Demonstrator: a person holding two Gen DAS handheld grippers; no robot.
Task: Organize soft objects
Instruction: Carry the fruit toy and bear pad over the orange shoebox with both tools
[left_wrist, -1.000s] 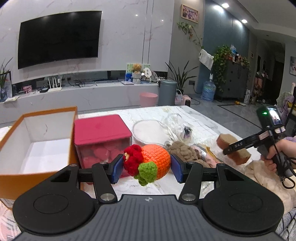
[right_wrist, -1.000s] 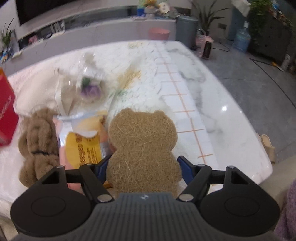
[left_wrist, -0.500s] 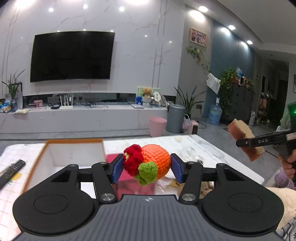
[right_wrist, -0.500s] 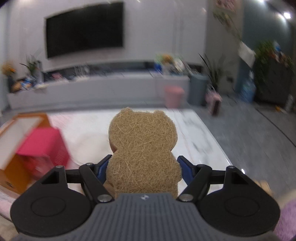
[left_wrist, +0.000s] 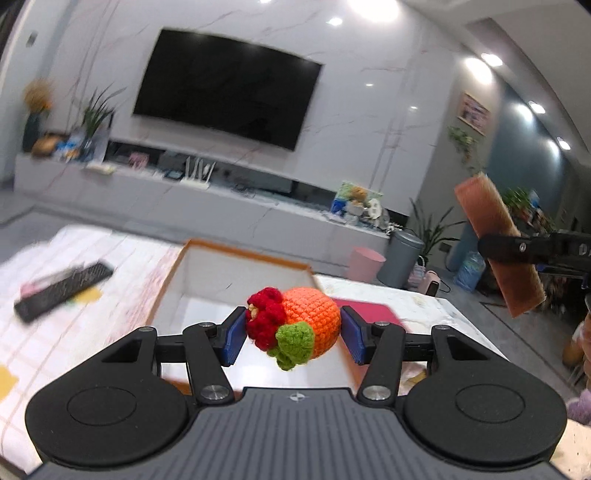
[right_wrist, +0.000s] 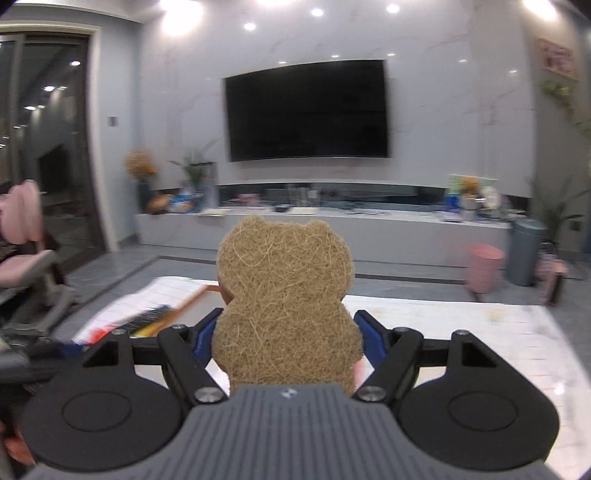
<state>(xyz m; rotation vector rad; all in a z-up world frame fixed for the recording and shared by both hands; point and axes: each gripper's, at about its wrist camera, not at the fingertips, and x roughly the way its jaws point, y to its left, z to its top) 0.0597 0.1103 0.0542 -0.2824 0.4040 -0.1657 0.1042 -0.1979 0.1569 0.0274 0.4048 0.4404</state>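
A: Two toys are up: the left tongs (left_wrist: 293, 334) clamp the knitted orange (left_wrist: 295, 326), right tongs (right_wrist: 284, 338) clamp the bear sponge (right_wrist: 282, 295).
B: And the box (left_wrist: 229, 277)?
A: Just beyond the orange, nearer the left hand.

Both raised, the left hand-held gripper (left_wrist: 293, 334) clamps its blue pads on a crocheted ball, while the right hand-held gripper (right_wrist: 286, 341) pinches a bear-shaped pad.
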